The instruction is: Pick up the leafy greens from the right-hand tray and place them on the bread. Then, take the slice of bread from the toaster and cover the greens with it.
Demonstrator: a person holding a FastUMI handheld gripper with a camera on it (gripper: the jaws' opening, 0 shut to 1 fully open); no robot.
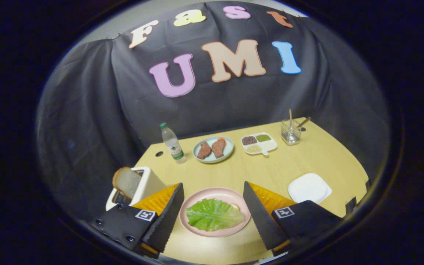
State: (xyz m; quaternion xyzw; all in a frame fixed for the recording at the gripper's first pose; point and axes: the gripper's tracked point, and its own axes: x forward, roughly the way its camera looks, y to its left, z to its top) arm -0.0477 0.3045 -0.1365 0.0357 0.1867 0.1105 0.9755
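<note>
**benchnoob:** where's the claw at right now? got anything in it?

**me:** Nope, claw is spread wide with nothing between the fingers. It's hanging over the near side of the worktop. The pink plate sits right in the gap between the two fingers, and the leafy greens are lying flat on it. I can see a pale bit of bread peeking out from under the leaf on the right side, so the greens are on top of it.

**benchnoob:** and the toaster slice?

**me:** Sticking up out of the white toaster, just beyond my left finger. The slice of bread leans a little to the left. The white tray on the right has nothing on it, it's just past the right finger.

**benchnoob:** other stuff around?

**me:** Farther back: a water bottle, a blue-ish plate with two pieces of meat, a divided dish of grains and a glass with sticks in it.
</note>
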